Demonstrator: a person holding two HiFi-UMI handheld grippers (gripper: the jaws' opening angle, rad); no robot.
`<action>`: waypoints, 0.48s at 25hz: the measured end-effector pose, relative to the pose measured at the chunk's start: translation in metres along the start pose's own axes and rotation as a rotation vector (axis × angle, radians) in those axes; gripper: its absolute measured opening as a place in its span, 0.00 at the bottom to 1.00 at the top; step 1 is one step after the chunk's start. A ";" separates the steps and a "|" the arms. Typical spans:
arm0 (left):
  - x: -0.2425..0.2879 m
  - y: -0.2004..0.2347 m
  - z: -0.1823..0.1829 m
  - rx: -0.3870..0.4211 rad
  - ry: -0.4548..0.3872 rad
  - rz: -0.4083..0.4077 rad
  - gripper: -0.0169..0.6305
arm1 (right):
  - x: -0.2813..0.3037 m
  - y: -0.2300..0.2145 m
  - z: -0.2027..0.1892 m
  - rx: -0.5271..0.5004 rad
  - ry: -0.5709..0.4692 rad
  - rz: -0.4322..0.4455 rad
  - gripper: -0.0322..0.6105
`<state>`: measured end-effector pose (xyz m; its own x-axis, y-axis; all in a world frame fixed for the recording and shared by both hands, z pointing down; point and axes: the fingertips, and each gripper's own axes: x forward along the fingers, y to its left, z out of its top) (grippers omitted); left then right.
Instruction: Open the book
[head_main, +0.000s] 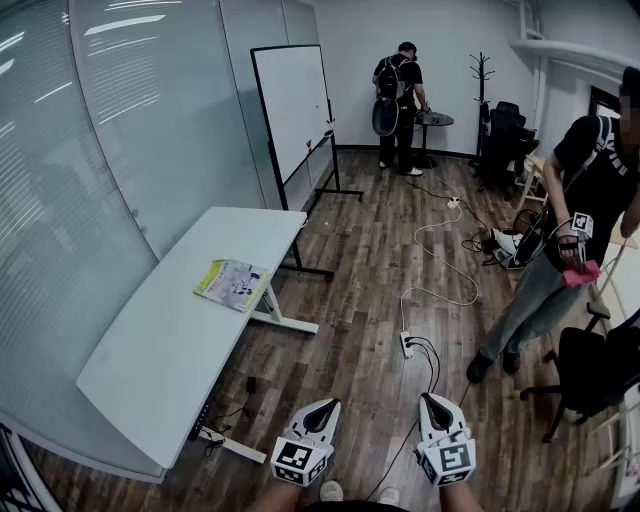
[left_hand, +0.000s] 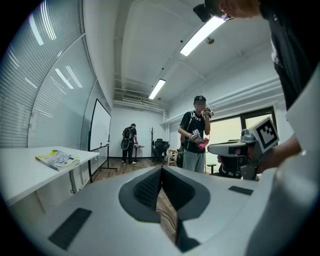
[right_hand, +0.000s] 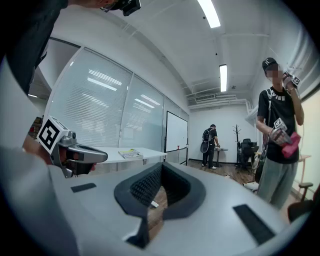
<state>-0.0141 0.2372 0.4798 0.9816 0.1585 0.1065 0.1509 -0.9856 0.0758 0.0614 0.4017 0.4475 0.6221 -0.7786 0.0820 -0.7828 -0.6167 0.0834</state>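
White tabletop (head_main: 170, 350) on the wood floor (head_main: 370, 250); a closed book (head_main: 231, 283) lies flat at 1 o'clock from its centre, near the edge; a power strip (head_main: 406, 345) lies on the floor at 3 o'clock

White table (head_main: 190, 330) runs along the glass wall with blinds (head_main: 90, 150). Whiteboard (head_main: 293, 110) stands just past the table's far end. Power strip (head_main: 407, 345) lies on the wood floor (head_main: 370, 250) right of the table. Further right is a person (head_main: 575, 200) holding something pink, with a black chair (head_main: 590, 375) nearby. Well beyond the table are a second person (head_main: 398, 95) and a coat stand (head_main: 481, 75).
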 end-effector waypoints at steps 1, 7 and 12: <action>-0.002 0.000 -0.003 -0.001 0.009 0.000 0.04 | 0.002 0.003 -0.003 0.001 0.003 0.007 0.05; -0.015 0.010 -0.015 0.006 0.033 0.001 0.04 | 0.011 0.019 -0.010 0.050 -0.019 -0.001 0.05; -0.021 0.024 -0.014 0.000 0.028 0.008 0.04 | 0.019 0.028 -0.014 0.032 -0.012 -0.009 0.05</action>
<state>-0.0327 0.2111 0.4936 0.9791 0.1523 0.1347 0.1432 -0.9868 0.0753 0.0512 0.3713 0.4650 0.6294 -0.7740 0.0691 -0.7771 -0.6272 0.0521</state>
